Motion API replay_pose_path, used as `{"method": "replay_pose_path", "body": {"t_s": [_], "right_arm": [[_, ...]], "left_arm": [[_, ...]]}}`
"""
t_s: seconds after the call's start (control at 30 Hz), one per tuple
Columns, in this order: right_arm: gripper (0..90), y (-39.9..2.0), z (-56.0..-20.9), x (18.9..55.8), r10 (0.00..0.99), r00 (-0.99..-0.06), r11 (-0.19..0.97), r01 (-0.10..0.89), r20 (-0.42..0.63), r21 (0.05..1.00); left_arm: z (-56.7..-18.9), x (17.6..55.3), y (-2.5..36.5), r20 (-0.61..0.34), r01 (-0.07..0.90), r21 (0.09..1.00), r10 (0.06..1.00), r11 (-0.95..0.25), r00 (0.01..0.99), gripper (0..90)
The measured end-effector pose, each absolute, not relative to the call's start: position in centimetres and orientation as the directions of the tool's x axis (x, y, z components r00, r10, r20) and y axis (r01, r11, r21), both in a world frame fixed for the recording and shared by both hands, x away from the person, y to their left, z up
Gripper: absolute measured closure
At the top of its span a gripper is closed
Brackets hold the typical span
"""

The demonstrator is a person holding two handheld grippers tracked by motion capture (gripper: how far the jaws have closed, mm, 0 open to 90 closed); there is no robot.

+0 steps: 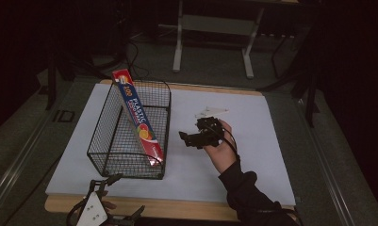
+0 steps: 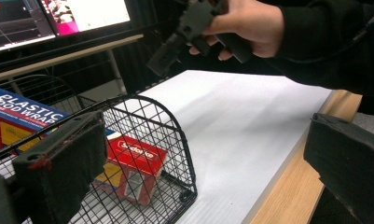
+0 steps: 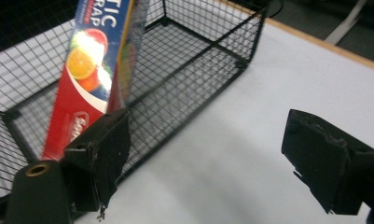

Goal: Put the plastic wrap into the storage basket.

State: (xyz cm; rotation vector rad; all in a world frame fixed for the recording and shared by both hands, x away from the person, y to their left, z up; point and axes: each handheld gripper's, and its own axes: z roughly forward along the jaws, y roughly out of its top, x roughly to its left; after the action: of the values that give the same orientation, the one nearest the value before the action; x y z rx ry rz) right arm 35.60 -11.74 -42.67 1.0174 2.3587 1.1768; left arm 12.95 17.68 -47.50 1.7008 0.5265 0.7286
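Wrap box (image 1: 138, 117): left of centre, leaning diagonally inside the wire basket (image 1: 112, 123), too long to lie flat. Your right gripper (image 1: 190, 137), centre frame, released, aims at it. Left gripper (image 1: 112, 178), lower left, released, idle.

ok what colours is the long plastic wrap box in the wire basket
The long cardboard plastic-wrap box is blue with white lettering up top, red at the bottom, with orange fruit pictures; clearest in the right gripper view.

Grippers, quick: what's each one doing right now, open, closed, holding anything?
Left gripper: jaws open, nothing between them, near the wire basket.
Right gripper: jaws open, nothing held, beside the basket with the plastic wrap box.
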Motion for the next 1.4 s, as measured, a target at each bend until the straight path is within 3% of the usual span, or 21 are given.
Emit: {"method": "replay_pose_path", "body": {"t_s": [0.57,1.03,1.4], "right_arm": [[14.2,-16.4,-45.8,33.9,0.727,-0.683,0.388,0.501,0.077,0.773],[13.3,-19.1,-48.5,32.5,0.709,-0.704,0.443,0.486,0.038,0.753],[13.3,-19.6,-49.6,32.1,0.724,-0.689,0.422,0.464,0.019,0.779]], "left_arm": [[-47.5,13.0,17.6,0.201,-0.030,0.967,0.680,-0.254,0.706,0.1],[-47.5,12.9,17.6,0.201,-0.032,0.967,0.680,-0.253,0.706,0.1],[-47.5,12.9,17.5,0.201,-0.030,0.966,0.675,-0.256,0.710,0.1]]}}
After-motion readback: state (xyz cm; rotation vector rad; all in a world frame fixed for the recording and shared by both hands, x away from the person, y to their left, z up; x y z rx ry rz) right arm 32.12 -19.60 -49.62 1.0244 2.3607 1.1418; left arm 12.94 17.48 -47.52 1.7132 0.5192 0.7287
